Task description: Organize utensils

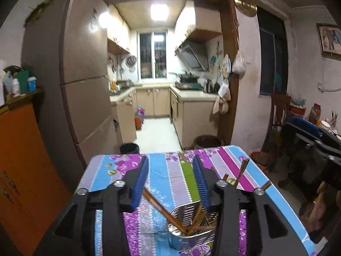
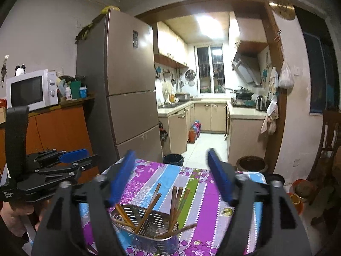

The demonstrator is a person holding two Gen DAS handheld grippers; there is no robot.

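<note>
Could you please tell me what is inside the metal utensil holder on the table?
The perforated metal utensil holder holds several brown wooden chopsticks, leaning out at different angles. Its wall and the chopsticks hide the bottom, so anything lying there cannot be seen.

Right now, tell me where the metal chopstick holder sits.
The metal chopstick holder stands on the floral tablecloth near the table's front edge, low between the right gripper fingers, with chopsticks in it.

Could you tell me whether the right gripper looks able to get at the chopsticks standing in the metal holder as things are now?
Probably yes. The right gripper is open and empty, right above the metal holder, and the chopsticks stick up uncovered. The left gripper sits off to the side.
</note>
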